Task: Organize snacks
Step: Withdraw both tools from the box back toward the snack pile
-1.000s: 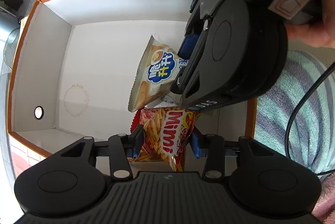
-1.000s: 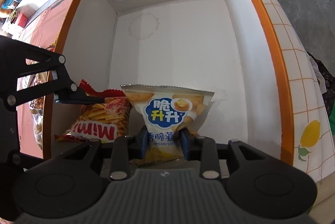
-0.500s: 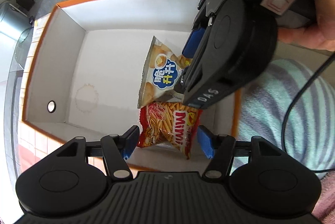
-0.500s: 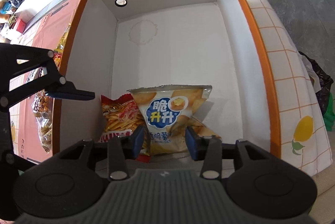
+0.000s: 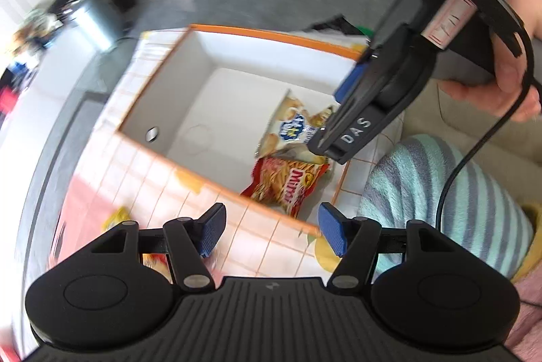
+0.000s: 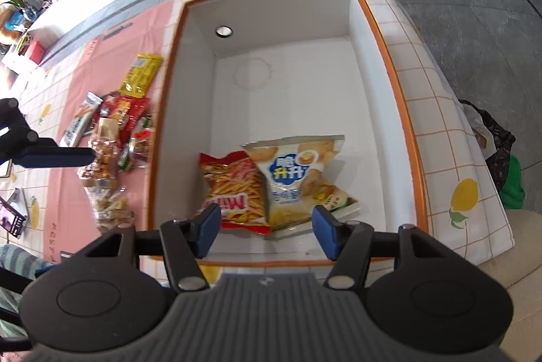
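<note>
Orange along the rim of the box, white within. Held only two bags, both at the near end: red Mimi bag on the left, cream chip bag overlapping its right edge. Lay flat, tops toward the far wall.

Hovered the right gripper above the near rim, fingers spread wide and gripping nothing. Held the left gripper above the tiled cloth outside the box, likewise wide and unloaded.

Judged the next pick to come from the loose snack pile on the pink cloth, just beside the box's left wall. Ran lengthwise along that wall, with a yellow packet at the far end. Lay to the left of both tools, so probably nearer the left gripper, with one dark finger of it close beside the pile in the right wrist view. Found the left wrist view too blurred to add more.
</note>
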`<action>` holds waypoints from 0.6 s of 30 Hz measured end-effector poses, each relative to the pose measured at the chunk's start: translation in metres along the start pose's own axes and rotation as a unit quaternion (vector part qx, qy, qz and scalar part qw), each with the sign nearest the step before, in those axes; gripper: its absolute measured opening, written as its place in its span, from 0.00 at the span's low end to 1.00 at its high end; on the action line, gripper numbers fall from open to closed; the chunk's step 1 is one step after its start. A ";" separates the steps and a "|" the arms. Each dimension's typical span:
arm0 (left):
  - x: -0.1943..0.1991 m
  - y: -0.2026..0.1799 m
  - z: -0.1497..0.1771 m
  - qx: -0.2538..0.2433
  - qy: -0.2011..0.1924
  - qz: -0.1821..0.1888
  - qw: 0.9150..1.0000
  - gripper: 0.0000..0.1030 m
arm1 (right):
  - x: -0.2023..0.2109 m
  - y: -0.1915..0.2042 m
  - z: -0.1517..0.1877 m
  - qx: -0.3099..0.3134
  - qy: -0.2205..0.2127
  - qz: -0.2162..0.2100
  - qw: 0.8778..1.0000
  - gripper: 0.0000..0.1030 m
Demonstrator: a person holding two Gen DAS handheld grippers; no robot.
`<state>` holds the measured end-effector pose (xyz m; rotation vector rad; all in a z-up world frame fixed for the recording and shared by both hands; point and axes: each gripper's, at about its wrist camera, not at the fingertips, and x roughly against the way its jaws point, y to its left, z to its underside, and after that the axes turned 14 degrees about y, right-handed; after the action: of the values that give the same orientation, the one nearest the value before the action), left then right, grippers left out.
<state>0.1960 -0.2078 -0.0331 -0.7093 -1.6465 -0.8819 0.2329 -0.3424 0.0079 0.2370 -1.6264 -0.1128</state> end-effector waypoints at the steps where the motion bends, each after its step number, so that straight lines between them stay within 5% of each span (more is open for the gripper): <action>1: 0.006 0.000 0.007 0.013 -0.006 0.001 1.000 0.72 | 0.005 0.006 0.004 0.003 -0.005 -0.003 1.000 0.58; 11: 0.057 0.006 0.091 0.165 -0.078 0.000 0.983 0.72 | 0.032 0.070 0.044 0.042 -0.080 -0.014 0.996 0.64; 18: 0.074 0.013 0.158 0.300 -0.121 -0.011 0.946 0.72 | 0.025 0.106 0.076 0.041 -0.132 -0.064 0.988 0.64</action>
<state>0.1055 -0.0679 0.0195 -0.3786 -2.0099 -0.2726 0.1465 -0.2500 0.0494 0.4043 -1.8816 -0.1821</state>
